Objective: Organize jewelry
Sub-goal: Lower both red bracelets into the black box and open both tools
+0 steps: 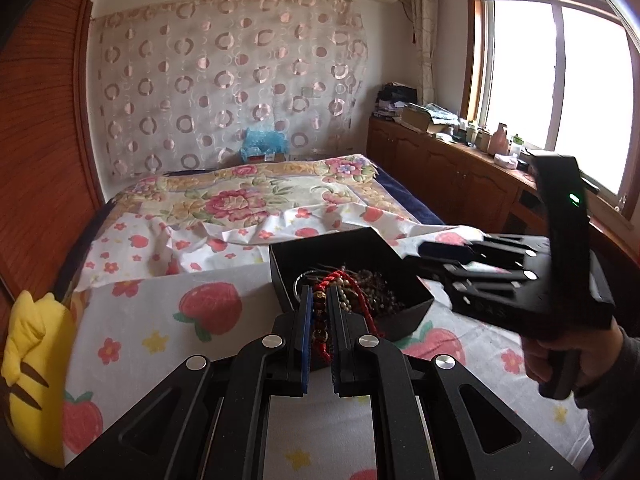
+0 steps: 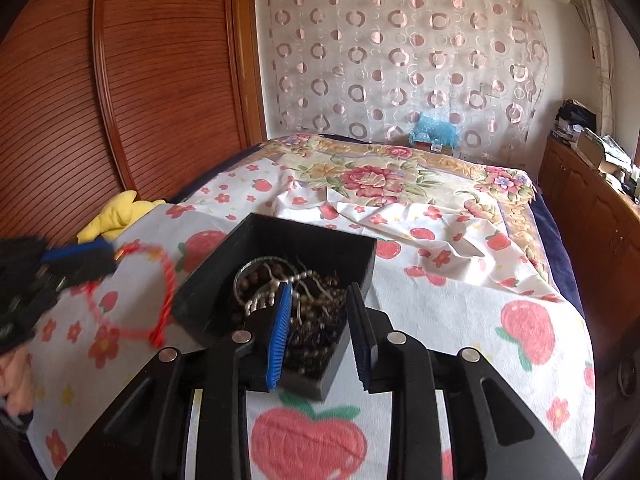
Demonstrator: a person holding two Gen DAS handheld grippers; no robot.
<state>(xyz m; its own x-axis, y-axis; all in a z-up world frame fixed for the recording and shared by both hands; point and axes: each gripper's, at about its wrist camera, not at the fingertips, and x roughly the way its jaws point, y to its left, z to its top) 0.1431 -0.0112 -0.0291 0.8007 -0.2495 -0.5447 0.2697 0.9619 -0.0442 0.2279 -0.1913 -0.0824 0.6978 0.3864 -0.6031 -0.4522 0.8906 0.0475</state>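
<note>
A red cord bracelet point(image 1: 320, 316), light and limp, is clamped between the left gripper point(image 1: 319, 312) jaws beside the black box point(image 2: 224, 256) on the bed point(image 2: 440, 288). The right gripper point(image 2: 320, 312) jaws stand apart over the box's tangled beads, best taken by a single strand.

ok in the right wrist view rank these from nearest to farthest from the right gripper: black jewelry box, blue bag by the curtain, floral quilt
From the right gripper:
1. black jewelry box, directly under and ahead of the fingers, on the strawberry sheet.
2. floral quilt, mid-bed, beyond the box.
3. blue bag, at the bed's far end against the curtain.
</note>
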